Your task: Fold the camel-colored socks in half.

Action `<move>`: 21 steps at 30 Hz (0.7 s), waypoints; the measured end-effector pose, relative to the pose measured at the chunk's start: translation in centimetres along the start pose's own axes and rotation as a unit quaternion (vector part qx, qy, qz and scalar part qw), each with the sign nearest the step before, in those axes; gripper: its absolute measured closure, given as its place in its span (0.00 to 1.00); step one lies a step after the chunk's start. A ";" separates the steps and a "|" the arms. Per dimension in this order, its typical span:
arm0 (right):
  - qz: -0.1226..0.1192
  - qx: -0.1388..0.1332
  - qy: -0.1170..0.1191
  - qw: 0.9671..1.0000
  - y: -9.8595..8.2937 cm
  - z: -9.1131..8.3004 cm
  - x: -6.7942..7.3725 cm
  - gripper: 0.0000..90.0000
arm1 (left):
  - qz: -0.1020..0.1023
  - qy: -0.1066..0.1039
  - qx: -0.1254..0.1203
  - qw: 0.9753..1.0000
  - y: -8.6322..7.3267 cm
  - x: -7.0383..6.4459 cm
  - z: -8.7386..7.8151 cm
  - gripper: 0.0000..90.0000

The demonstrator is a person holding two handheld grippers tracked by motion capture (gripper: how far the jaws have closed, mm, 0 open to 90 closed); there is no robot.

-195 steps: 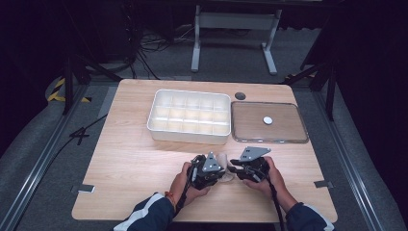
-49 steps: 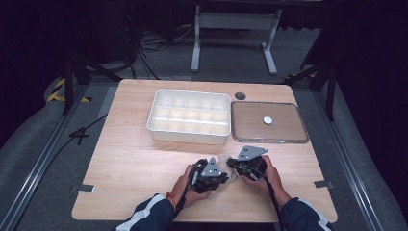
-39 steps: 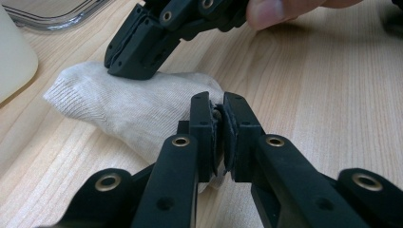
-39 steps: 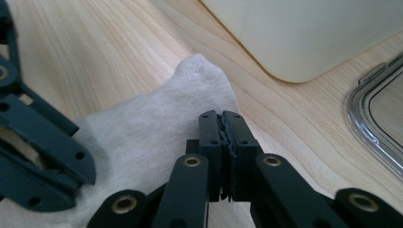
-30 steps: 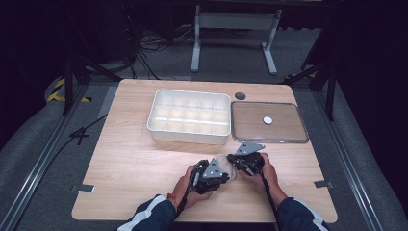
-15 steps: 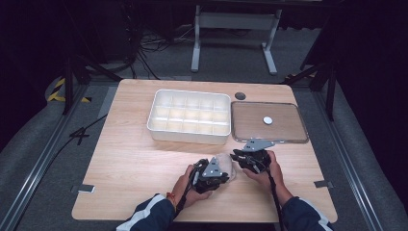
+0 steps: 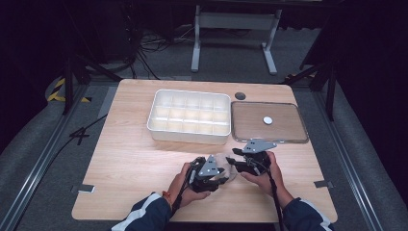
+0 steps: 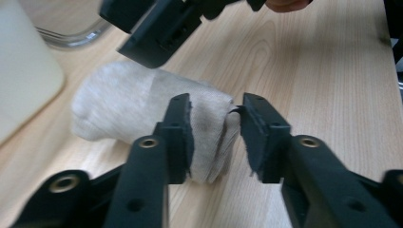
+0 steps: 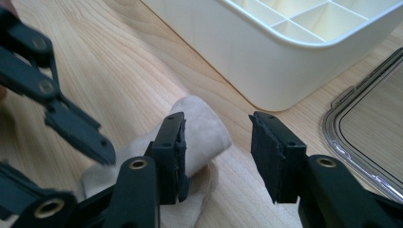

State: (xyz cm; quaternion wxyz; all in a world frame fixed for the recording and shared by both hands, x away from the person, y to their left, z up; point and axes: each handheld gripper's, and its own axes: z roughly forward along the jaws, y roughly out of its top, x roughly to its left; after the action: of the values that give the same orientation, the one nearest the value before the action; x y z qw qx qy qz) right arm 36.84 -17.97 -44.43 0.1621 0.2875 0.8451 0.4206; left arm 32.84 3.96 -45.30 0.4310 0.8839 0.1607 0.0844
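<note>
With both the left gripper (image 8: 214, 137) and right gripper (image 9: 216, 156) standing apart around the sock (image 8: 142, 114) near the table's (image 7: 125, 159) front edge, uneven closing could unroll it.

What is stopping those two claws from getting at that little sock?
Nothing visible. The sock lies on bare table between them. The left claw stands open around its rolled end, and the right claw stands open with one jaw beside the other end. The white box stands behind, apart.
</note>
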 end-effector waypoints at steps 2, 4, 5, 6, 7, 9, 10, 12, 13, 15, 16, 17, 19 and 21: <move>0.000 0.002 0.001 1.000 0.0 -0.1 0.0 0.60 | 0.003 0.005 0.000 1.000 0.0 0.0 -0.5 0.67; 0.000 0.005 0.003 1.000 0.0 0.0 0.1 0.59 | 0.003 0.001 0.002 1.000 -0.1 0.1 -0.9 0.64; 0.000 0.006 0.006 1.000 0.0 0.0 0.2 0.58 | -0.001 -0.004 0.004 1.000 -0.2 0.2 -1.0 0.64; 0.000 0.006 0.006 1.000 0.0 0.0 0.2 0.58 | -0.001 -0.004 0.004 1.000 -0.2 0.2 -1.0 0.64; 0.000 0.006 0.008 1.000 0.0 0.0 0.2 0.58 | 0.001 -0.003 0.007 1.000 -0.3 0.2 -1.0 0.64; 0.001 0.002 0.009 1.000 0.2 -0.1 0.4 0.57 | -0.004 -0.008 0.008 1.000 -0.6 0.2 -0.9 0.63; 0.001 0.000 0.009 1.000 0.2 -0.1 0.5 0.56 | 0.003 -0.006 0.013 1.000 -0.6 0.2 -1.0 0.63; 0.004 -0.002 0.008 1.000 0.3 -0.2 0.5 0.55 | 0.007 -0.004 0.016 1.000 -0.6 0.2 -1.1 0.62; 0.003 -0.004 0.008 1.000 0.3 -0.2 0.6 0.54 | 0.008 -0.004 0.013 1.000 -0.6 0.1 -1.3 0.62; 0.008 -0.011 0.013 1.000 0.5 -0.4 0.7 0.53 | 0.009 -0.004 0.007 1.000 -0.6 0.2 -1.6 0.61; 0.009 -0.014 0.015 1.000 0.6 -0.4 0.9 0.53 | 0.005 -0.008 0.010 1.000 -0.6 0.2 -1.6 0.61; 0.009 -0.014 0.015 1.000 0.6 -0.4 0.9 0.53 | 0.005 -0.008 0.010 1.000 -0.6 0.2 -1.6 0.63; 0.009 -0.016 0.018 1.000 0.7 -0.4 1.1 0.52 | 0.007 -0.007 0.012 1.000 -0.7 0.1 -1.3 0.64; 0.007 -0.018 0.022 1.000 0.8 -0.5 1.3 0.52 | 0.013 -0.008 0.013 1.000 -0.7 0.0 -0.9 0.64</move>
State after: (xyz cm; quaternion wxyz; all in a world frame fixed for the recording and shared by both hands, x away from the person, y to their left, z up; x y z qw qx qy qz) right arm 35.85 -17.04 -43.55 0.1459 0.2810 0.8389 0.4427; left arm 32.46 5.03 -45.29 0.4199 0.8920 0.1469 0.0803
